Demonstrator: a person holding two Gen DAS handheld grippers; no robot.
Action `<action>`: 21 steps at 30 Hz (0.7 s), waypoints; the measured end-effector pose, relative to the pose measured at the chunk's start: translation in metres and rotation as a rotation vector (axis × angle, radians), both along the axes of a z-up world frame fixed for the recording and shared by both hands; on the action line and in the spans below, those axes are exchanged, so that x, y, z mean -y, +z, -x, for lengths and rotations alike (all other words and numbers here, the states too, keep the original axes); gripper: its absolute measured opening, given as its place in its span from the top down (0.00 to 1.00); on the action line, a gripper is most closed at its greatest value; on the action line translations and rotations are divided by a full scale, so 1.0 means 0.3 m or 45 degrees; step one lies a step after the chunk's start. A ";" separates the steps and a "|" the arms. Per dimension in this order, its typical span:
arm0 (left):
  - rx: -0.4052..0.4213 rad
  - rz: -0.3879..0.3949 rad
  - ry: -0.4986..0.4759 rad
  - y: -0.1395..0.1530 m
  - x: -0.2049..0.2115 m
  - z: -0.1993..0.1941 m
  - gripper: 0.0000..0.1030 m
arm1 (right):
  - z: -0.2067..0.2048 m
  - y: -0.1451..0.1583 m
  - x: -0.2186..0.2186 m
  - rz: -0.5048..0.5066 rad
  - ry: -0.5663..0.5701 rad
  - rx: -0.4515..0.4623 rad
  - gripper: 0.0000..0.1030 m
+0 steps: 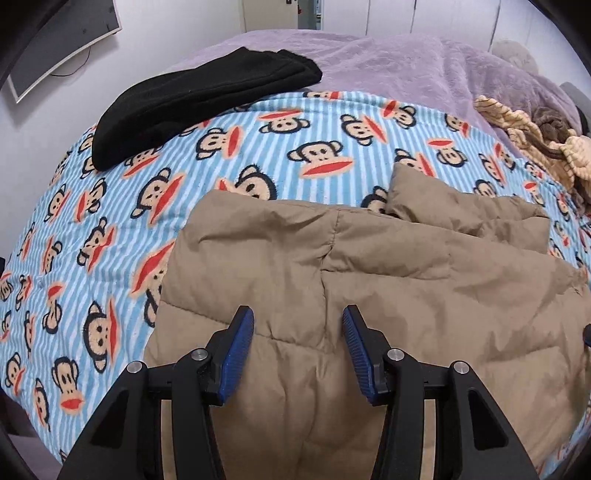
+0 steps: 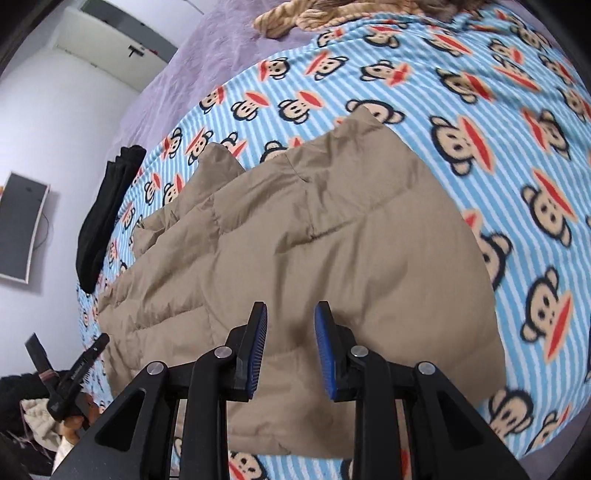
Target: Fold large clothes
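A tan quilted jacket (image 1: pixel 369 277) (image 2: pixel 295 221) lies folded on a bed covered by a blue striped blanket printed with monkey faces (image 1: pixel 110 221) (image 2: pixel 498 155). My left gripper (image 1: pixel 298 314) hovers over the jacket's near part, open, its blue pads wide apart and holding nothing. Over the jacket's near right part hangs my right gripper (image 2: pixel 291 308), open with a narrower gap and no cloth between the pads. The left gripper (image 2: pixel 68 347) also shows at the lower left of the right wrist view.
A folded black garment (image 1: pixel 192 99) (image 2: pixel 99 229) lies on the blanket at the far left. Behind it spreads a purple blanket (image 1: pixel 388 62) (image 2: pixel 207 55). A tan knitted item (image 1: pixel 535 140) (image 2: pixel 295 18) lies at the far right. A screen (image 1: pixel 55 37) hangs on the wall.
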State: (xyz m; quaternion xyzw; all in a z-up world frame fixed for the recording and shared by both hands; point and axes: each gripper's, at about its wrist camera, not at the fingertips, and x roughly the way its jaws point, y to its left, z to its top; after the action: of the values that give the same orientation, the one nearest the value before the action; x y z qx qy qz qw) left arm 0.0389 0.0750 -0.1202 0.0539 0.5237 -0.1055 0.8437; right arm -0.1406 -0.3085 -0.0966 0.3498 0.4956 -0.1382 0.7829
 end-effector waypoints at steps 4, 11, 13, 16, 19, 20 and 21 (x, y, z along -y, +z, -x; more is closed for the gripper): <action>-0.059 -0.003 0.068 -0.102 0.002 -0.079 0.49 | -0.121 -0.046 0.032 0.137 0.065 -0.067 0.71; -0.044 -0.136 0.034 -0.153 0.084 -0.138 0.47 | -0.215 -0.173 0.112 0.116 0.057 -0.118 0.74; -0.063 -0.140 0.038 -0.136 0.081 -0.139 0.47 | -0.243 -0.189 0.112 0.141 0.082 -0.135 0.74; -0.070 -0.146 0.035 -0.087 0.052 -0.112 0.47 | -0.258 -0.186 0.123 0.117 0.083 -0.161 0.74; -0.060 -0.134 0.040 -0.022 -0.008 -0.034 0.47 | -0.239 -0.147 0.130 0.082 0.091 -0.164 0.71; -0.061 -0.139 0.047 -0.006 -0.032 -0.002 0.47 | -0.222 -0.130 0.130 0.074 0.094 -0.160 0.71; -0.065 -0.143 0.056 0.008 -0.055 0.029 0.47 | -0.197 -0.111 0.129 0.064 0.094 -0.153 0.71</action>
State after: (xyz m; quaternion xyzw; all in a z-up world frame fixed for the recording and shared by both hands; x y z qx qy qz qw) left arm 0.0304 0.0916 -0.1177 0.0868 0.5512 -0.0586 0.8278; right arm -0.0814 -0.3471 -0.1299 0.3025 0.5508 -0.1424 0.7648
